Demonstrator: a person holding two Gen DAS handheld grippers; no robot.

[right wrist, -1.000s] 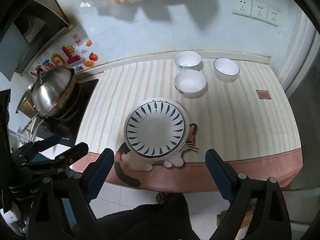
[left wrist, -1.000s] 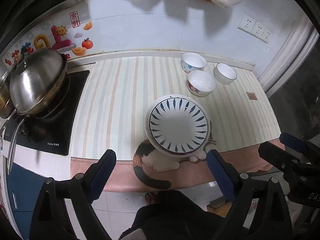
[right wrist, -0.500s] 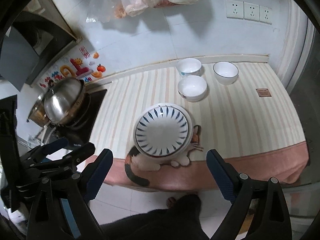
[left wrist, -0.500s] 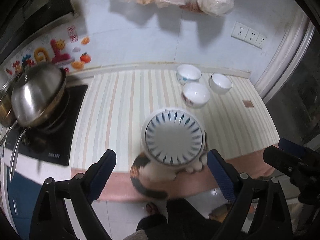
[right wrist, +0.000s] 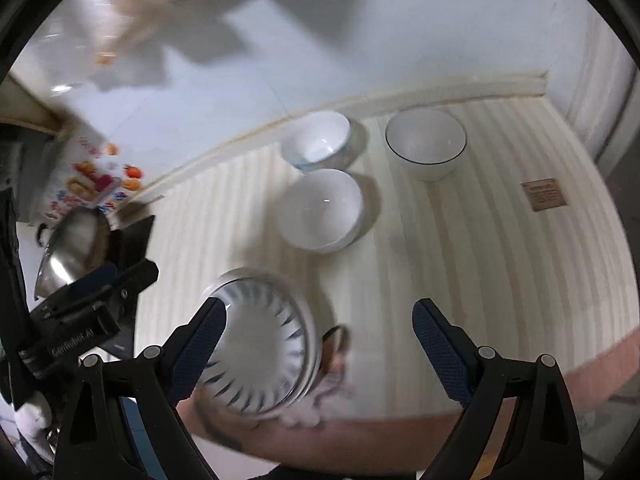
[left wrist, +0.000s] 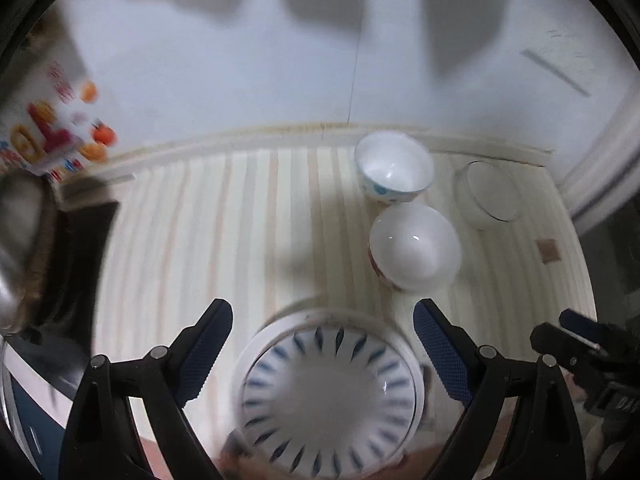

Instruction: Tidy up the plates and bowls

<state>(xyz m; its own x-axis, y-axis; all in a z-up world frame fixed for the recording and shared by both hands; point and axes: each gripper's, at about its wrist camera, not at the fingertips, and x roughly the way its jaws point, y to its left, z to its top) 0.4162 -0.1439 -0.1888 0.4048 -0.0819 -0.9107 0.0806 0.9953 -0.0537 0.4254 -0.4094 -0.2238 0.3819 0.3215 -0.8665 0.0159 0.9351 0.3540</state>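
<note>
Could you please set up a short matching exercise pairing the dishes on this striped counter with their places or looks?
Things:
1. blue-leaf plate
2. black-rimmed bowl
3. bowl with blue spots
4. bowl with red marks

Descriptions:
A. standing alone, furthest right
B. nearest the counter's front edge
C. against the back wall, left of the lone bowl
D. between the plate and the back bowl

Pairs: 1-B, 2-A, 3-C, 4-D

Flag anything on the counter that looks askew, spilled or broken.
Nothing stands out. Three bowls sit upright near the wall; the plate lies flat near the counter's front edge. No spills or cracks show, though blur hides fine detail.
</note>
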